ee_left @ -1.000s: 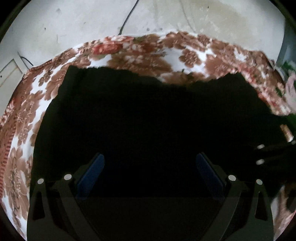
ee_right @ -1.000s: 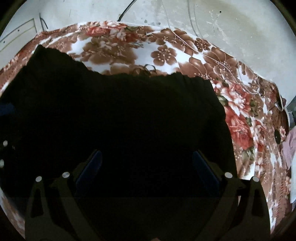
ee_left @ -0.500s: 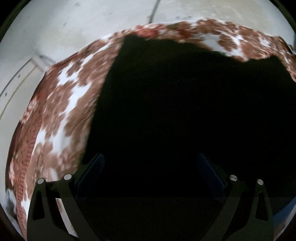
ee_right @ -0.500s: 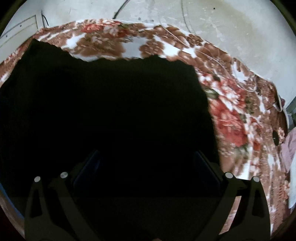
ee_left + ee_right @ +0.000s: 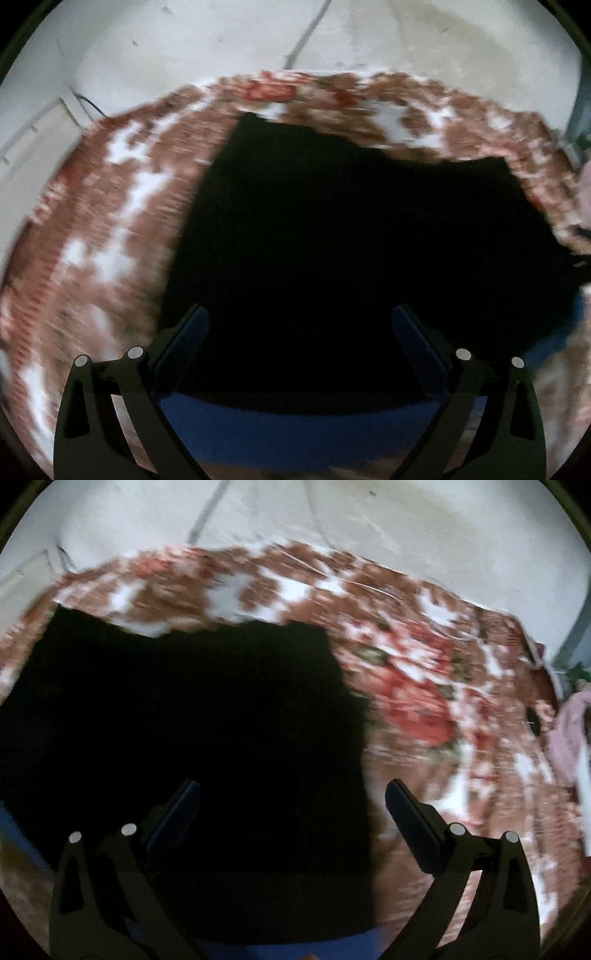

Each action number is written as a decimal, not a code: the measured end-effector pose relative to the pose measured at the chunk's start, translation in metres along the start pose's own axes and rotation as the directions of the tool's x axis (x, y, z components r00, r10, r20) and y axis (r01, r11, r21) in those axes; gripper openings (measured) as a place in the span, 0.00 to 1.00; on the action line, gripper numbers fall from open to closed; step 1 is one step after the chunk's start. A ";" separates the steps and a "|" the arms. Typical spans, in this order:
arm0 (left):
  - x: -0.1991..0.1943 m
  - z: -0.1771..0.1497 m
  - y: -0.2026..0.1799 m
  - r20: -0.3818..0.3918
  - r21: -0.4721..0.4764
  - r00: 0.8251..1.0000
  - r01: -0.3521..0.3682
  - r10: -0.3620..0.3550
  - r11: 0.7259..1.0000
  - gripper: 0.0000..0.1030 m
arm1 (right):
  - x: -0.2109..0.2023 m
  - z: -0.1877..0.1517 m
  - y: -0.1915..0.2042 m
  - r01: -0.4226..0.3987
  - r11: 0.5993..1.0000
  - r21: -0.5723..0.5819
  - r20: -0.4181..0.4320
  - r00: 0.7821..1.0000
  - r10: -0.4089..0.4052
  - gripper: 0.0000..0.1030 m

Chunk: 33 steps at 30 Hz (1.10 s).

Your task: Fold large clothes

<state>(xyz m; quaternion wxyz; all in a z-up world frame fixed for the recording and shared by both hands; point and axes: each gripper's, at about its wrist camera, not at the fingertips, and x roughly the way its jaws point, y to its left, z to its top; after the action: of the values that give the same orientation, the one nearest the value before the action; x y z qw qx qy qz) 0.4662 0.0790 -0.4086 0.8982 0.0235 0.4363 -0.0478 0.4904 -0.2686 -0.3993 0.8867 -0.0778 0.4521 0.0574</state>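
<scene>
Your left gripper (image 5: 299, 328) and right gripper (image 5: 291, 801) both hang over the black garment (image 5: 351, 240), fingers spread, gripping nothing. It lies flat on the floral blanket (image 5: 110, 206). You appear between folds; next, pinch an edge cleanly.

Motion blur is smearing the floral blanket (image 5: 110, 229) in both views; the black garment (image 5: 192, 738) is showing no folds and running off the left edge.
</scene>
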 end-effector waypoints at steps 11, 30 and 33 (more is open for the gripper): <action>0.036 -0.047 -0.006 -0.029 0.067 0.998 -0.048 0.050 0.997 0.96 | 0.025 -0.036 0.002 0.124 0.984 -0.129 -0.064 0.989 -0.133 0.95; -0.057 -0.129 0.065 0.023 -0.501 0.987 0.148 -0.157 0.853 0.95 | -0.038 -0.035 0.017 0.044 0.998 0.043 -0.096 0.995 -0.039 0.95; -0.038 -0.137 0.049 0.031 -0.503 0.981 0.180 -0.190 0.845 0.95 | -0.042 -0.031 0.034 0.018 0.999 0.050 -0.098 0.995 -0.013 0.95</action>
<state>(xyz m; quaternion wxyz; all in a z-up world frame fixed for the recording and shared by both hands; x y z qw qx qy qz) 0.3408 0.1416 -0.4633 0.8598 -0.2533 0.4430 -0.0183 0.4354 -0.2428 -0.3858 0.8657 -0.0616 0.4955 0.0349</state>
